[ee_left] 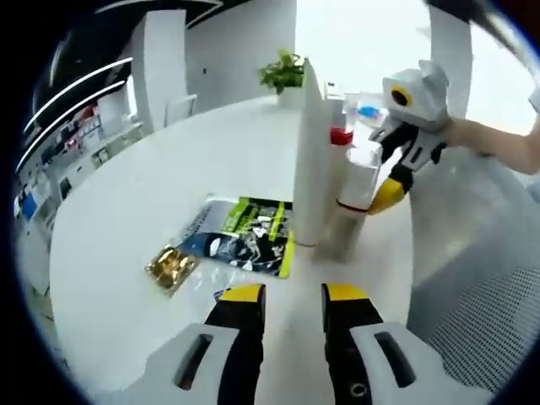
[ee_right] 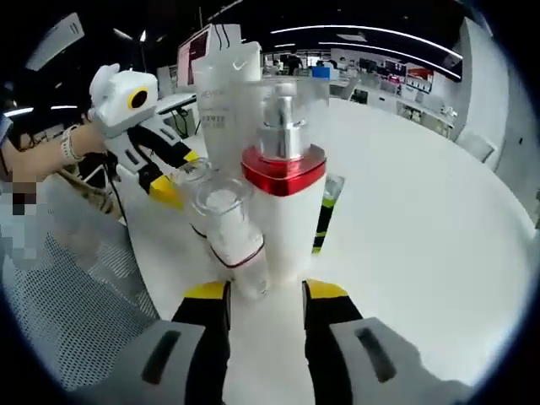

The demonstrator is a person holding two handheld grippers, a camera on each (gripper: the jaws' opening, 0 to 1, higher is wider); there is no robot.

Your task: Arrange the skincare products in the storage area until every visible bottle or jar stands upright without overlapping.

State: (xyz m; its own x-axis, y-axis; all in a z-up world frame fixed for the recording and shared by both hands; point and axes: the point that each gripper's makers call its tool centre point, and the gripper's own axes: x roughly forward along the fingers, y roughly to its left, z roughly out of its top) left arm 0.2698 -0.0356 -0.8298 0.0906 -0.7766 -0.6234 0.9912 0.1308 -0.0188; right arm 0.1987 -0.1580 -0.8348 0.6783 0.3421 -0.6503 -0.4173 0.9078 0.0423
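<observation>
On the white table (ee_left: 126,253), my left gripper (ee_left: 293,297) and right gripper (ee_right: 266,293) hover with jaws spread, empty, beside upright bottles (ee_right: 283,211) clustered closely so none overlap.

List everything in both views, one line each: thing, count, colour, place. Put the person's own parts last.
Tall tube: 1, white, upright mid-table beside the bottles.
Pump bottle: 1, white with red collar and silver pump under a clear cap, upright ahead of the right tongs.
Small bottles: 2, clear caps, white with a thin red band, beside the pump bottle.
Sachets: a flat pile, dark blue and yellow-green, lying on the table.
Gold packet: 1, gold, flat beside the sachets.
Potted plant: 1, green, far table edge.
Table: 1, white, round.
Left tongs: yellow tips, open, empty.
Right tongs: yellow tips, open, empty.
Hand: 1, behind the right tongs.
</observation>
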